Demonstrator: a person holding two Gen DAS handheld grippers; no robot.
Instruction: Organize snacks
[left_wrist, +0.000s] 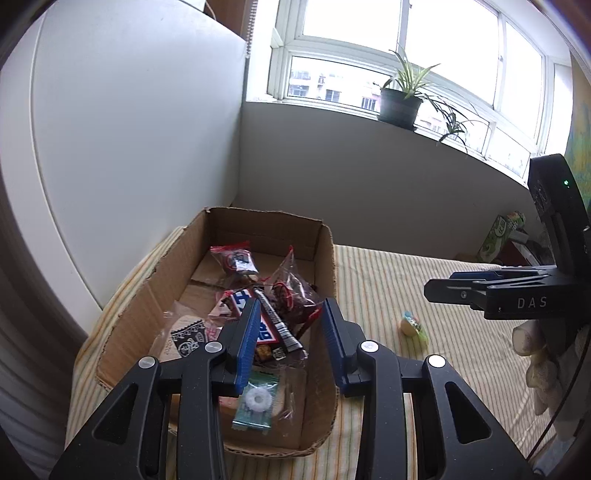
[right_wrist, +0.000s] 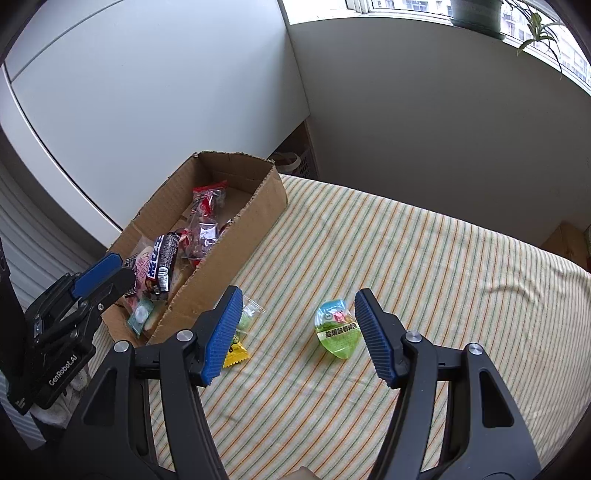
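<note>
Snacks half sorted — most already in the cardboard box (right_wrist: 221, 266), a few loose on the striped cloth (right_wrist: 406, 258).

Right gripper (right_wrist: 299, 328), lower centre of its view, stands wide and empty, a green jelly cup (right_wrist: 337, 328) with Chinese lettering lying between its fingertips; a yellow sachet (right_wrist: 234, 352) and a clear candy wrapper (right_wrist: 251, 312) lie by the left finger. Left gripper (left_wrist: 290, 339), marked "GenRobot.AI", hangs narrow-gapped and empty over the box's packets. The right one's body reads "DAS".
</note>
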